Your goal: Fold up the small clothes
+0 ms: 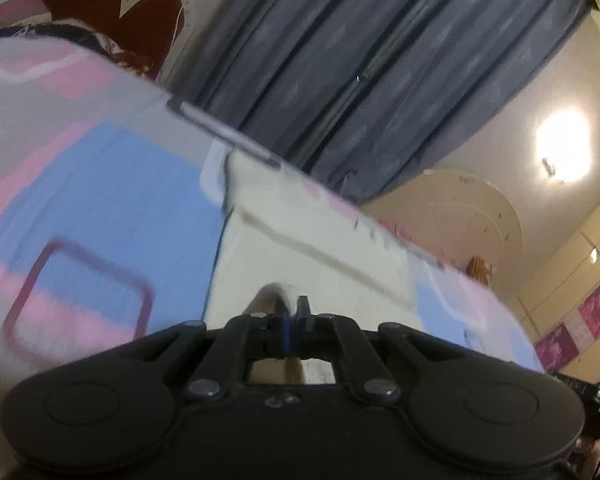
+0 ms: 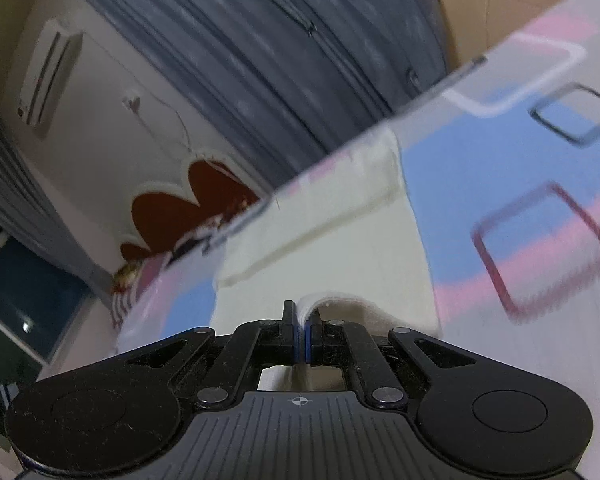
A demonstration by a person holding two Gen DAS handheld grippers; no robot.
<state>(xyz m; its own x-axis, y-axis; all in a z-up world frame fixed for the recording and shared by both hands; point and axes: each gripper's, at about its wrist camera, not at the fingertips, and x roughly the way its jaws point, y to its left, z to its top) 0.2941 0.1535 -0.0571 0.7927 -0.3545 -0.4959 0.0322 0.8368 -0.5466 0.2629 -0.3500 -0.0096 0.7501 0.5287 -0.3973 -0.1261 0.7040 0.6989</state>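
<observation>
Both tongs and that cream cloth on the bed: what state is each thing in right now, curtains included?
Left tongs: shut on the cream cloth's near edge.
Right tongs: shut on the cream cloth's near edge.
Cream cloth: spread on the bedsheet, near edge pinched up at two points.
Bedsheet: spread flat under the cloth.
Curtains: drawn closed.
Ceiling light: on.

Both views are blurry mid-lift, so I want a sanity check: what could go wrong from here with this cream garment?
The left gripper and right gripper each pinch only a thin edge of the cream garment, so a corner may slip free. The far folded edge is already uneven and could skew the fold on the patterned bedsheet.
</observation>
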